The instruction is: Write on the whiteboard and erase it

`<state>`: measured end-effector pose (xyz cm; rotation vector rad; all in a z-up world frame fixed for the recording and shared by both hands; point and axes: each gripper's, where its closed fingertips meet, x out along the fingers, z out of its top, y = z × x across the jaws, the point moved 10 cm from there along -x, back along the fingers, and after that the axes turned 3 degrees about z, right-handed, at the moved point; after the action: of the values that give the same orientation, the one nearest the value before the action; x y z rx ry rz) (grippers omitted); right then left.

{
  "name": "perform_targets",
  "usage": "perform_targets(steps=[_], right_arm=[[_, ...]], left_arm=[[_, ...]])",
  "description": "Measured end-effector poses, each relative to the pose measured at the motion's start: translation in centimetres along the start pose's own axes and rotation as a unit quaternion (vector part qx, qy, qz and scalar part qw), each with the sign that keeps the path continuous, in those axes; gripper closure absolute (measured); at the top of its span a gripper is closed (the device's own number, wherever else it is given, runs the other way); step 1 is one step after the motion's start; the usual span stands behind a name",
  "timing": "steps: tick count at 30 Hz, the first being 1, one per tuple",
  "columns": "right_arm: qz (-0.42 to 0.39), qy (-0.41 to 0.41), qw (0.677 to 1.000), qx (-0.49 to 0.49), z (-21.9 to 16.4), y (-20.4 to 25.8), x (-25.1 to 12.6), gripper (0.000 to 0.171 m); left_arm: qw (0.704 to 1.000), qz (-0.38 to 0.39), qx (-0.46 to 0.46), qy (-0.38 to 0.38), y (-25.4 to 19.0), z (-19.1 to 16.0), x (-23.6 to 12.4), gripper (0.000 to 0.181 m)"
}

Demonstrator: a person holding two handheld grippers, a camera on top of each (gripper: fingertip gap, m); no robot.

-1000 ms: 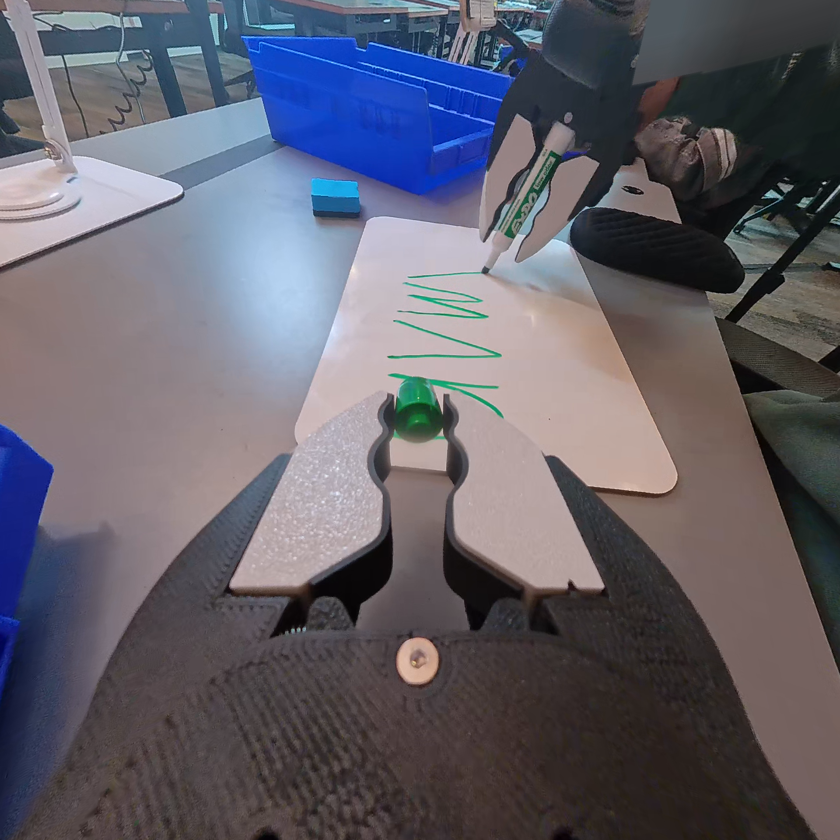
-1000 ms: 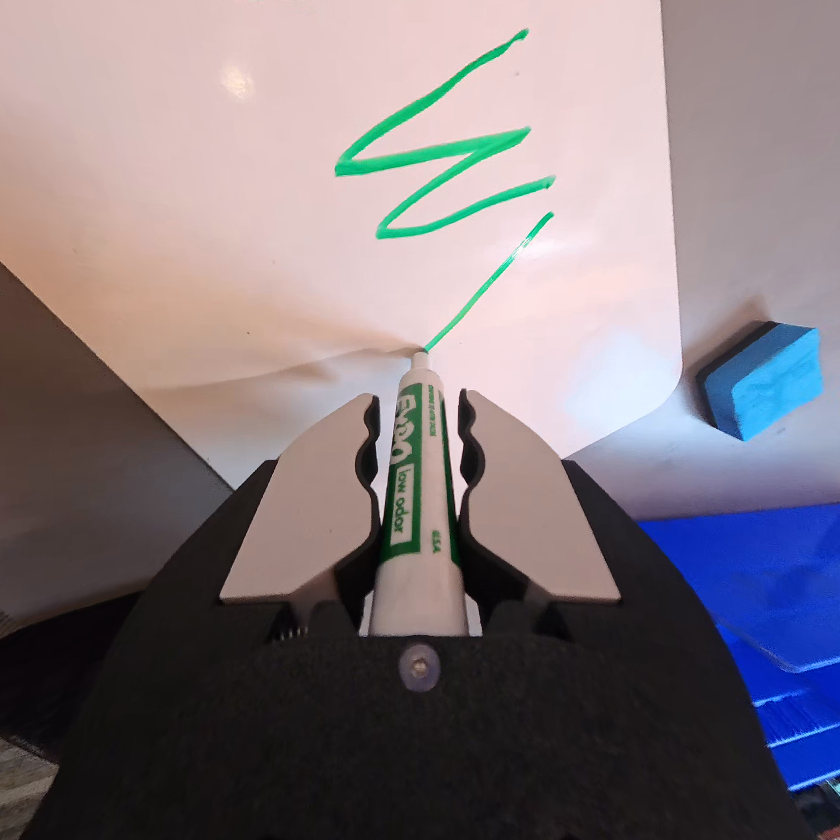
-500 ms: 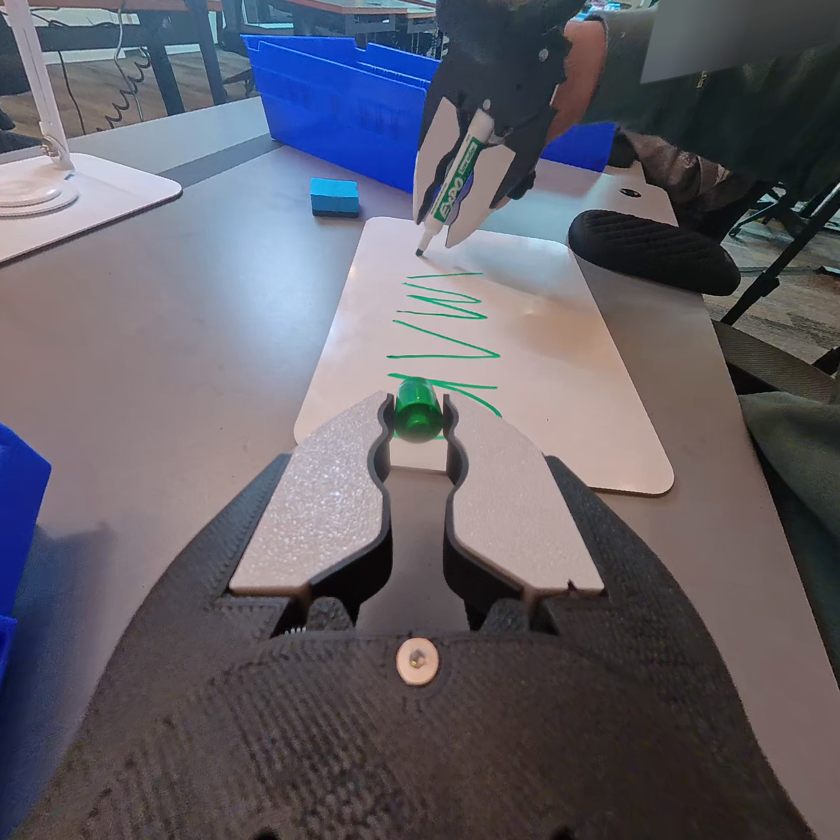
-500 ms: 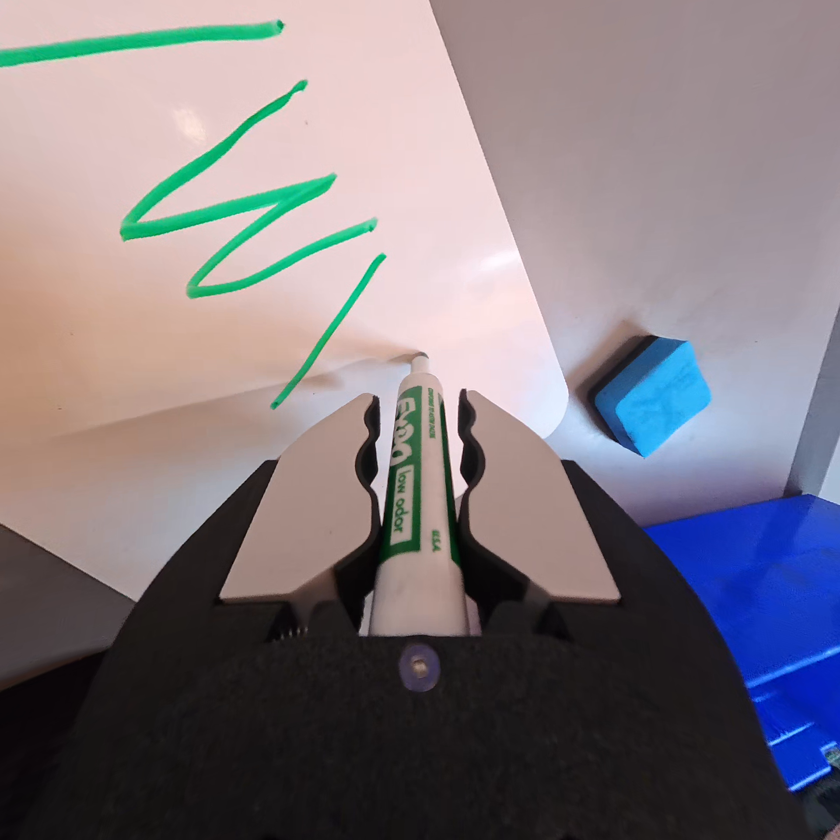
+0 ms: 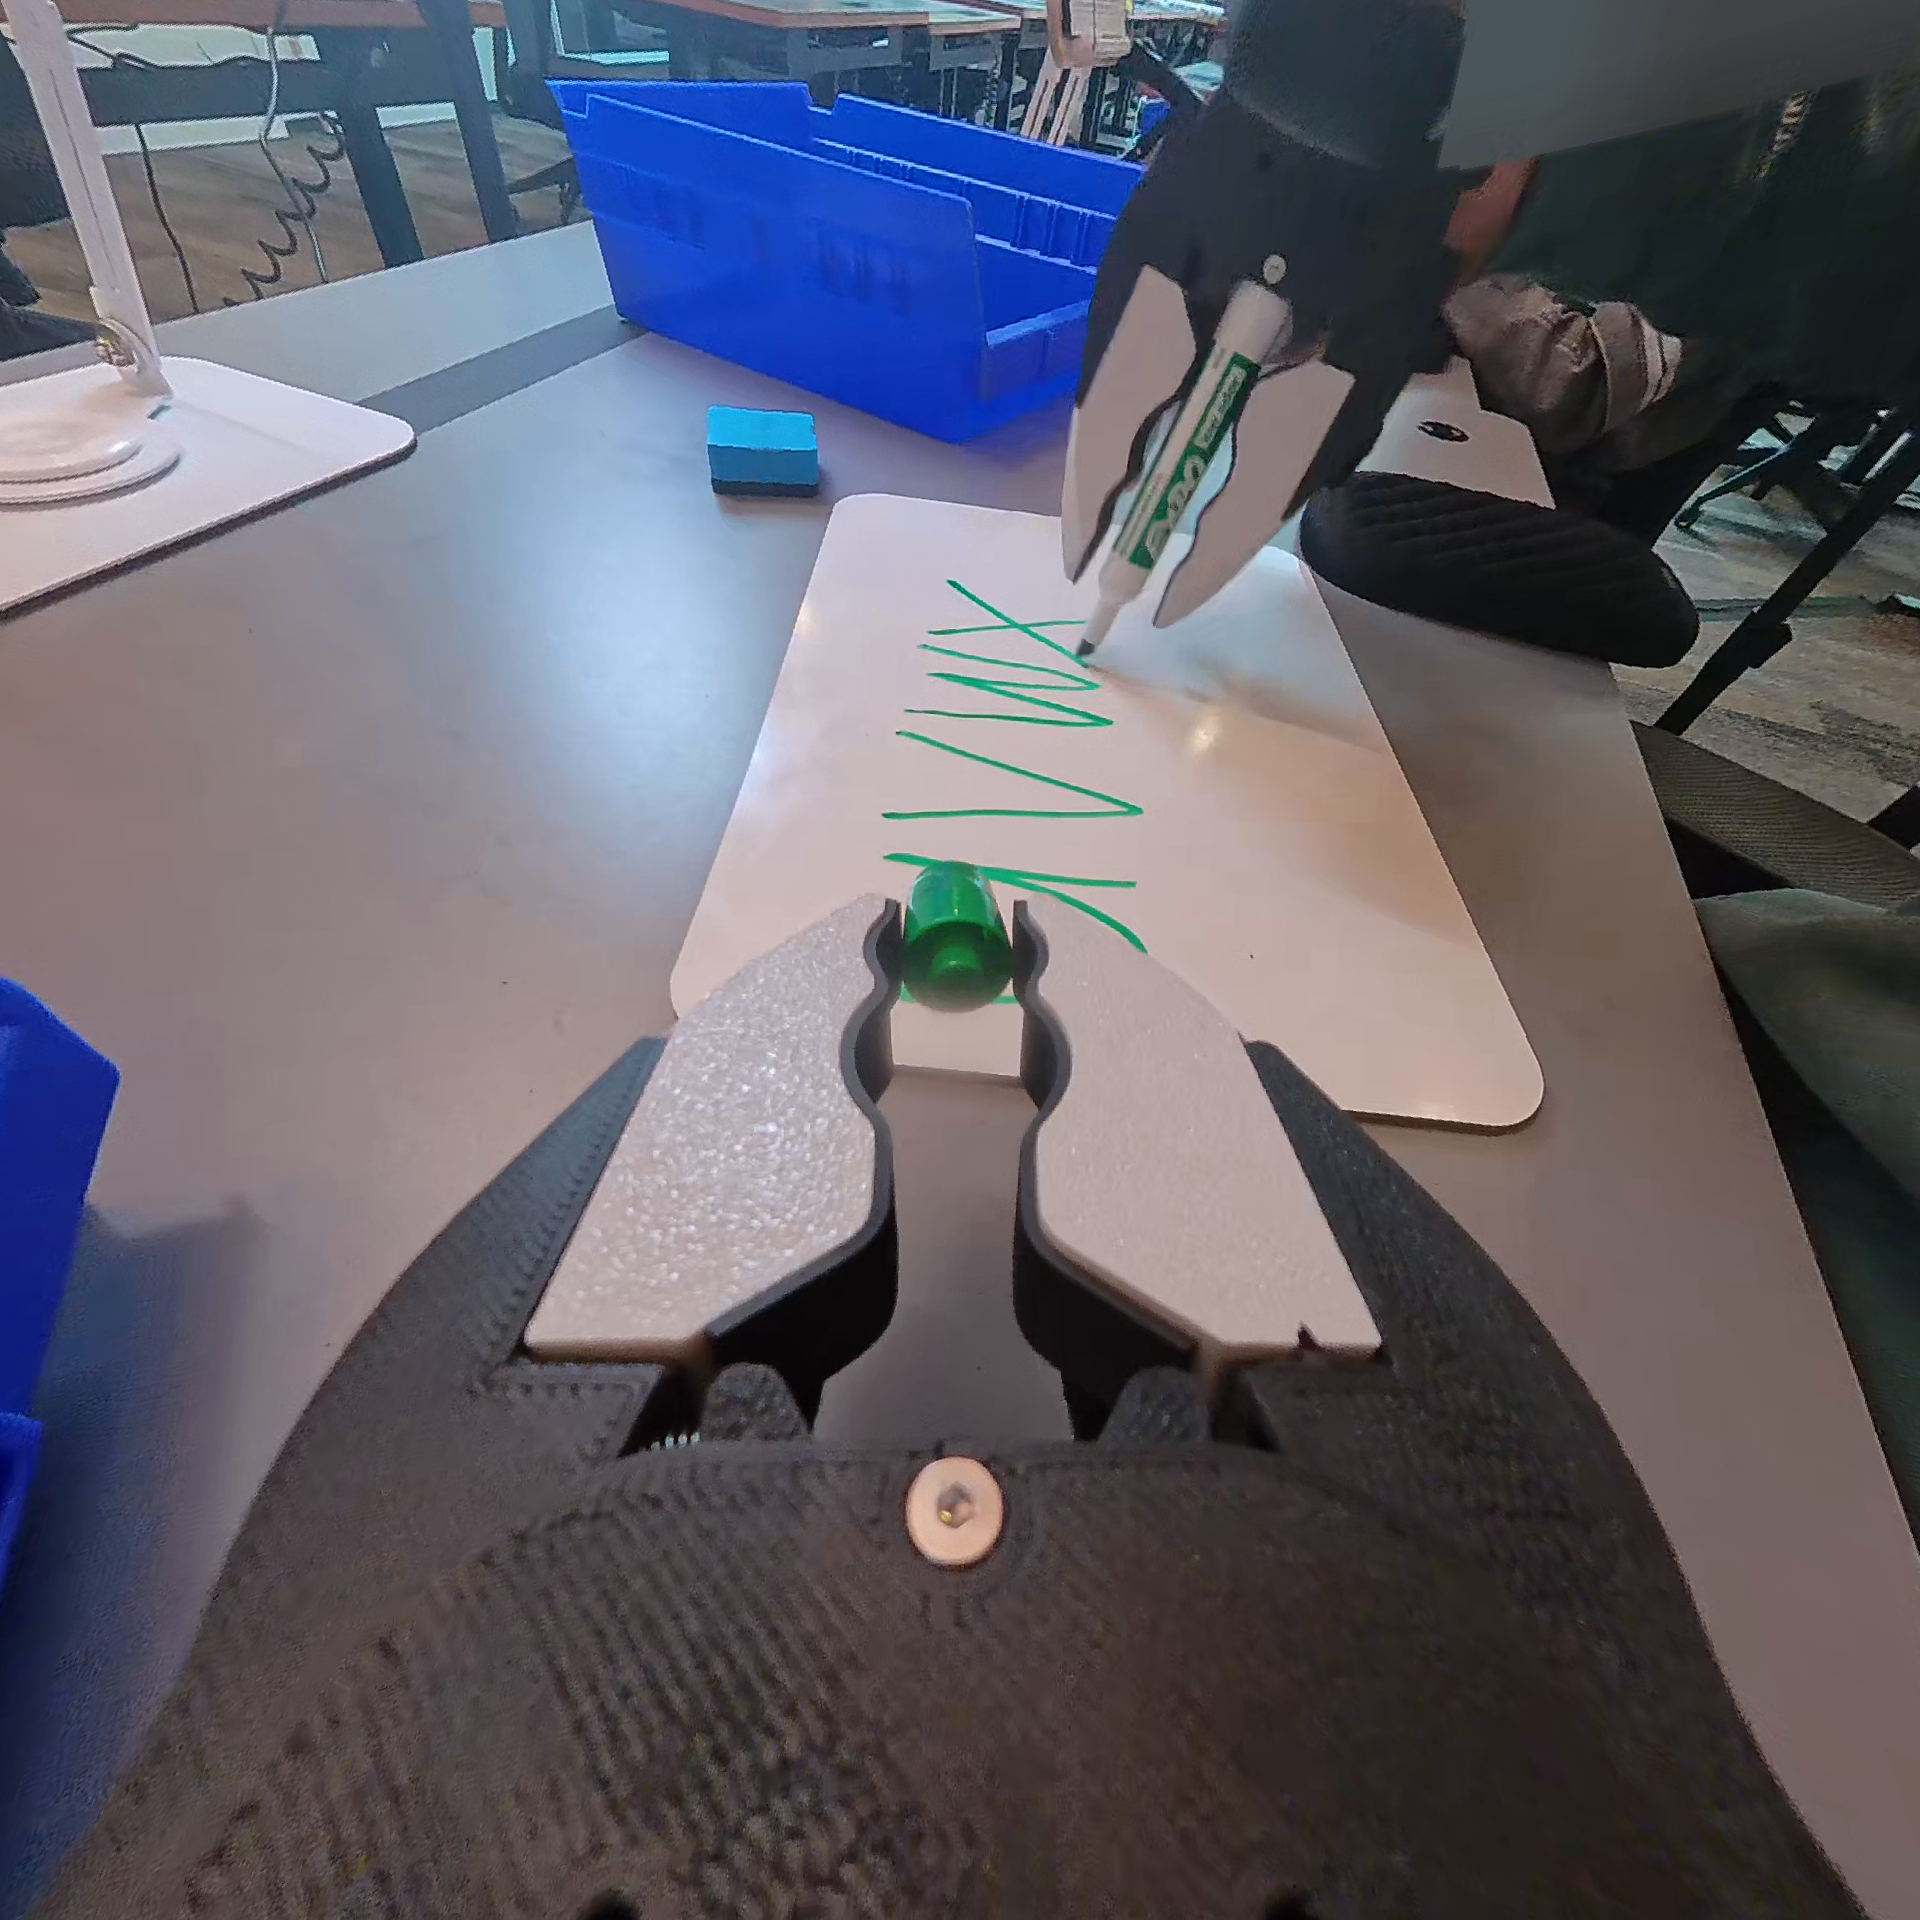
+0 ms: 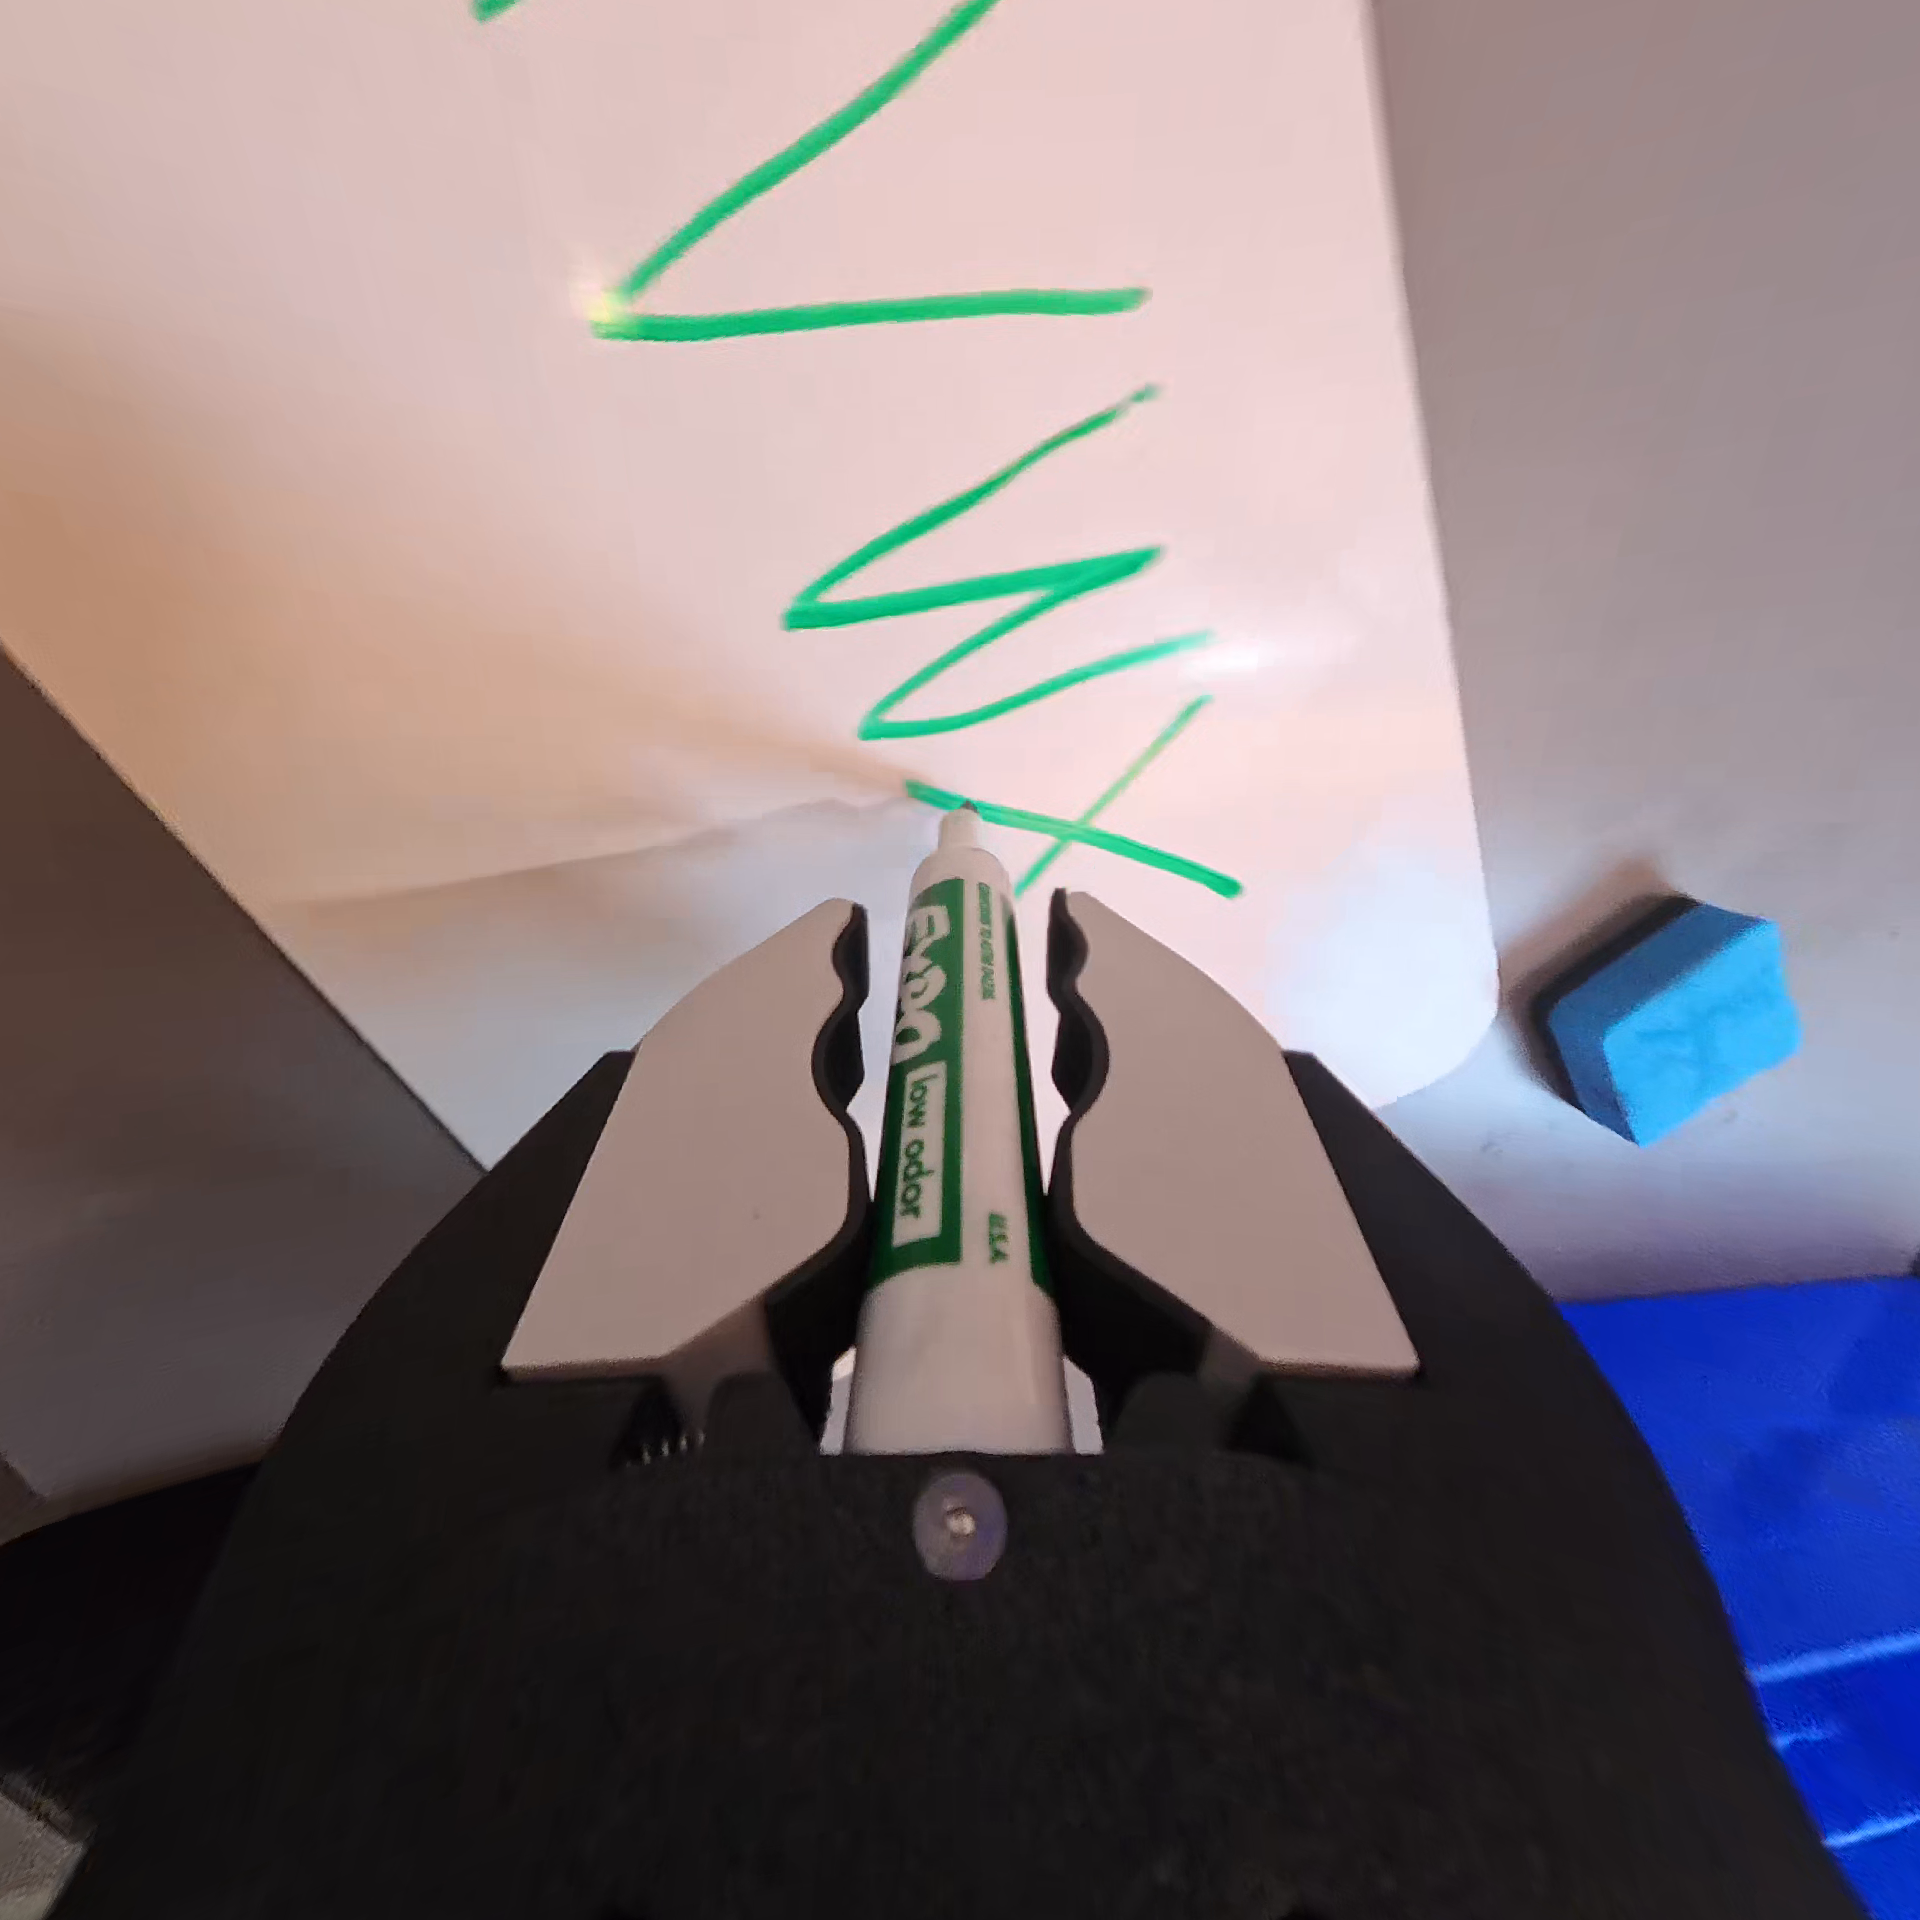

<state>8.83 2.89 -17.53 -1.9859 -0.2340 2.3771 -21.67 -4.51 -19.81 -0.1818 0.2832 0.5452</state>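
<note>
A white whiteboard (image 5: pixel 1247 831) lies flat on the grey table, with green zigzag strokes (image 5: pixel 1018 727) down its middle. My right gripper (image 6: pixel 951 914) is shut on a green-and-white marker (image 6: pixel 951 1122), whose tip touches the board at the end of a fresh crossing stroke (image 6: pixel 1081 836). It also shows in the left wrist view (image 5: pixel 1127 592) at the board's far end. My left gripper (image 5: pixel 951 925) is shut on the green marker cap (image 5: pixel 951 940), held low over the board's near edge. A blue eraser (image 5: pixel 762 447) lies on the table past the board's far left corner, and also in the right wrist view (image 6: pixel 1673 1023).
A blue plastic bin (image 5: pixel 831 281) stands behind the eraser. A white lamp base (image 5: pixel 125 447) sits at the far left. Another blue bin's corner (image 5: pixel 42 1143) is at my near left. A black chair armrest (image 5: pixel 1496 582) and a person's sleeve (image 5: pixel 1683 239) are at the right edge. Left tips to right tips: about 20 centimetres. The right tips stand about 15 centimetres off the blue eraser (image 5: pixel 762 447). It is also in sight in the right wrist view (image 6: pixel 1674 985).
My right gripper moved from the board's far left back to the right, drawing a stroke that crosses the earlier last line. The left gripper and cap stayed still.
</note>
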Motion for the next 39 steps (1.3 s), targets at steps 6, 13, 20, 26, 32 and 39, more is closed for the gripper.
perform_targets(steps=[6,13,20,26,32,39], right_arm=[[-0.05,-0.016,0.996,0.07,-3.0,-4.2,-0.8,0.137],[-0.053,-0.017,0.996,0.076,-3.3,-5.0,0.1,0.137],[-0.053,-0.014,0.996,0.067,-2.7,-5.4,0.4,0.137],[-0.049,-0.005,0.997,0.06,-2.7,-5.5,0.9,0.137],[-0.049,0.004,0.997,0.057,-2.9,-5.1,1.0,0.137],[-0.05,0.029,0.997,0.057,-4.6,-3.1,0.3,0.137]], left_arm=[[1.0,0.001,0.002,0.0,0.0,0.0,0.0,0.161],[1.0,-0.002,-0.006,0.001,0.2,-0.1,0.0,0.161],[1.0,0.0,-0.004,0.0,0.2,-0.1,0.0,0.161],[1.0,-0.001,-0.003,0.001,0.1,0.0,0.0,0.161],[1.0,-0.001,-0.002,0.001,0.1,-0.1,0.0,0.161],[1.0,-0.002,-0.003,0.002,0.2,-0.1,0.1,0.161]])
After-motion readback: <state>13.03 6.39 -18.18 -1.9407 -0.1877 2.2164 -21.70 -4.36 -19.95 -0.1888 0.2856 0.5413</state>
